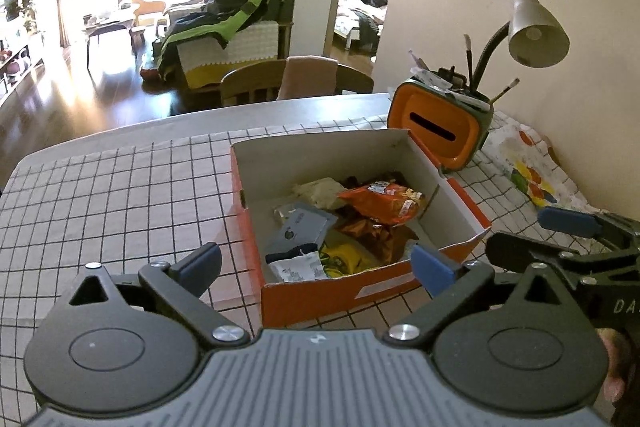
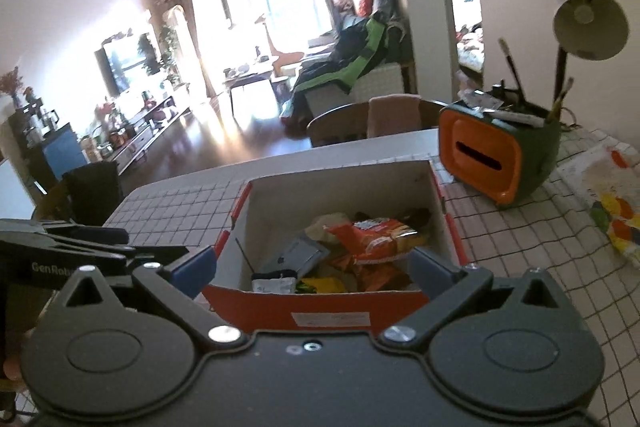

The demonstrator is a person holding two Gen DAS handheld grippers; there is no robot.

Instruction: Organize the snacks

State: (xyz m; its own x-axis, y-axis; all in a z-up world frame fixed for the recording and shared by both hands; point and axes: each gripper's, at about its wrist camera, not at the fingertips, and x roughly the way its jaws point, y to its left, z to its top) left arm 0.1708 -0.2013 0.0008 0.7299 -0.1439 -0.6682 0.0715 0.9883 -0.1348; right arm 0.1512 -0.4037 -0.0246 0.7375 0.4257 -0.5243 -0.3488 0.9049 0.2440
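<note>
An orange cardboard box (image 1: 320, 297) with a white inside stands on the checked tablecloth; it also shows in the right wrist view (image 2: 328, 311). It holds several snack packets: an orange bag (image 1: 384, 203) (image 2: 380, 235), a grey packet (image 1: 300, 227) (image 2: 298, 255), a yellow one (image 1: 344, 257) and a brown foil one (image 1: 376, 233). My left gripper (image 1: 316, 267) is open and empty, at the box's near left corner. My right gripper (image 2: 314, 265) is open and empty, just in front of the box's near wall. The right gripper also shows in the left wrist view (image 1: 572, 223).
An orange and green holder (image 1: 440, 127) (image 2: 496, 163) with brushes stands behind the box. A desk lamp (image 1: 536, 31) (image 2: 588, 15) leans over it. A colourful printed bag (image 1: 532, 175) (image 2: 612, 203) lies at the right by the wall. A chair back (image 1: 296, 79) is beyond the table's far edge.
</note>
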